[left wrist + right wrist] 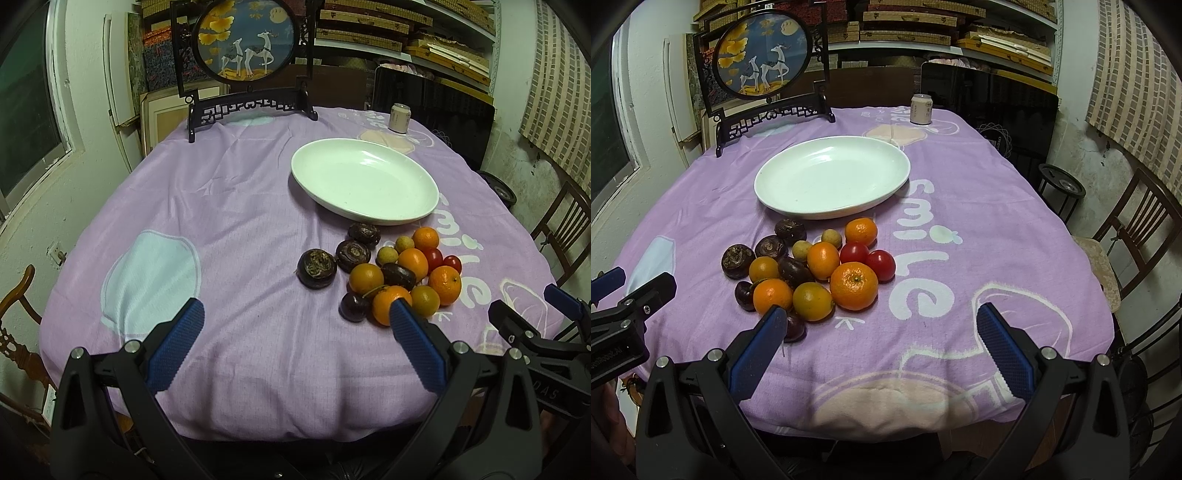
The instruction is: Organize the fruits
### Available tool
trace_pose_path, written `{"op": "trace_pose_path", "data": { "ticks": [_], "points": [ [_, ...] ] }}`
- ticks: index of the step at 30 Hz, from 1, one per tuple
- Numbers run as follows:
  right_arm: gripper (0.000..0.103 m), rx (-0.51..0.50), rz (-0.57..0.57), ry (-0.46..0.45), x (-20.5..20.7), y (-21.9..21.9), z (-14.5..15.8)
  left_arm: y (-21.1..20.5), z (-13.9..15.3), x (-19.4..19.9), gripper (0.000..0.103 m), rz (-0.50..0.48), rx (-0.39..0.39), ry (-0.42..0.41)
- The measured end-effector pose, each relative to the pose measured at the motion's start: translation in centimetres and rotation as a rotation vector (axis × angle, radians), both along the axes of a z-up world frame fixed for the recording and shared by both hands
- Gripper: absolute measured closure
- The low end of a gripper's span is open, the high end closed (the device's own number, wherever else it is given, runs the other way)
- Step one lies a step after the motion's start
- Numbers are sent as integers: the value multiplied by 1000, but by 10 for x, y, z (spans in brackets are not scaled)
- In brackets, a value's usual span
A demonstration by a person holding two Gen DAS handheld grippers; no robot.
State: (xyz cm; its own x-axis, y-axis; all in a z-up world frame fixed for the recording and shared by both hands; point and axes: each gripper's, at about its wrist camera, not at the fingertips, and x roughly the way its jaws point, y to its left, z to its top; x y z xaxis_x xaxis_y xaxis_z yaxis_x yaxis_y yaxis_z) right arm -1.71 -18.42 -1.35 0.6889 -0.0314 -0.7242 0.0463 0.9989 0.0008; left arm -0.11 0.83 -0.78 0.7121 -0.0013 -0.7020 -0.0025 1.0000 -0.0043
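Observation:
A pile of fruit (391,275) lies on the purple cloth just in front of an empty white plate (364,181): several oranges, dark brown water chestnuts, two red tomatoes and two small yellow-green fruits. The pile (812,269) and plate (833,175) also show in the right wrist view. My left gripper (295,317) is open and empty, near the table's front edge, left of the pile. My right gripper (881,321) is open and empty, just in front of the pile and to its right.
A framed deer picture on a black stand (245,55) is at the table's back left. A pale drink can (399,117) stands at the back behind the plate. Wooden chairs (1137,229) stand at the right and left sides.

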Motion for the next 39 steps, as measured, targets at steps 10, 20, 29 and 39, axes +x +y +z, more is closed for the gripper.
{"op": "trace_pose_path", "data": {
  "ticks": [10,20,29,39],
  "points": [
    [1,-2,7,3,-1,11,-2,0,0,0,2,1,-1,2],
    [1,2,11,6,0,7,-3,0,-1,0,2,0,1,2],
    [1,164,162,25,5,6,-14,9,-6,0,2,11,-4,8],
    [48,233,350,124,20,31,-51,54,-46,5,2,91,-34,109]
  ]
}}
